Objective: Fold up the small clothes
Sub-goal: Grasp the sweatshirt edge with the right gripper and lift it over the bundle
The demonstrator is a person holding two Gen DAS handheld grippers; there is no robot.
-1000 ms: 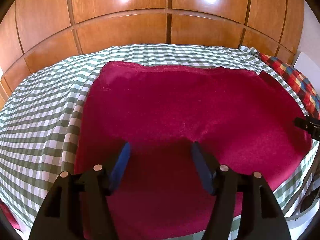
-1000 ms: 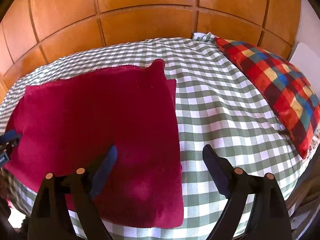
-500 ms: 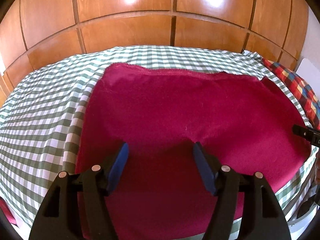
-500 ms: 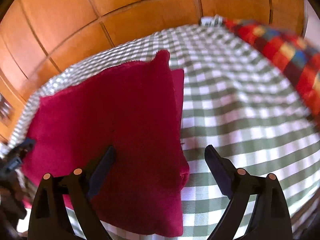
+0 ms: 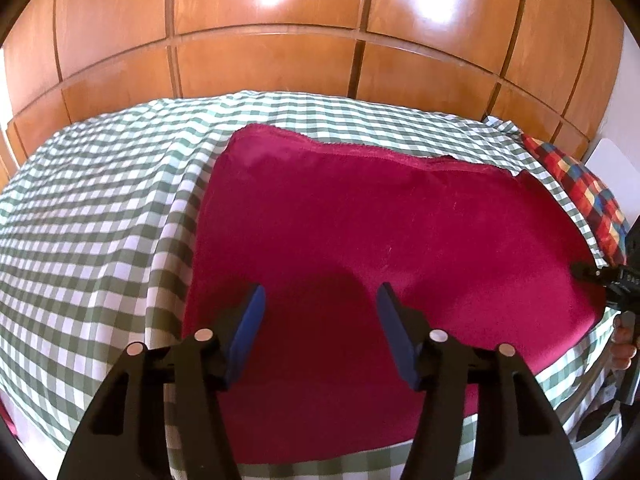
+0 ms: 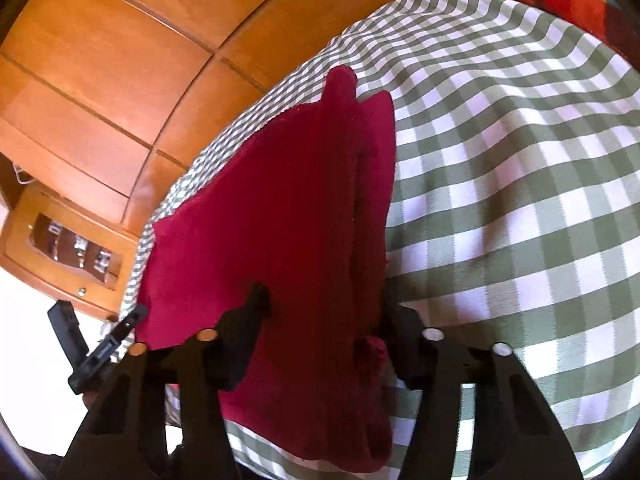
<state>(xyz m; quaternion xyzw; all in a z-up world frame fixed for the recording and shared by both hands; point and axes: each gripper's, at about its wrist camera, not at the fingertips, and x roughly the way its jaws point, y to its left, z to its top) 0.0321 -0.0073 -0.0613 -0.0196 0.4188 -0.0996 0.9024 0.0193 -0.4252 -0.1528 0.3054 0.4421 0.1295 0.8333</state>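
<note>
cloth: crimson fleece cloth (image 5: 384,248) laid on green-checked bed (image 5: 100,216)
left tongs (image 5: 320,300): held apart above cloth
right tongs (image 6: 324,300): apart, cloth edge straddled

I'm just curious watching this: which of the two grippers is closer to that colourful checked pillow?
Right. The right gripper works the red cloth's edge on the side facing the colourful checked pillow. The left gripper hovers open over the cloth's middle, farther from it.

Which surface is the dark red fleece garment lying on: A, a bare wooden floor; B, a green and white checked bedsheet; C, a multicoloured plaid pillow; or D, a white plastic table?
B: the dark red fleece garment lies spread on the green and white checked bedsheet, whose checks show around its edges; the multicoloured plaid pillow lies off to the side.
</note>
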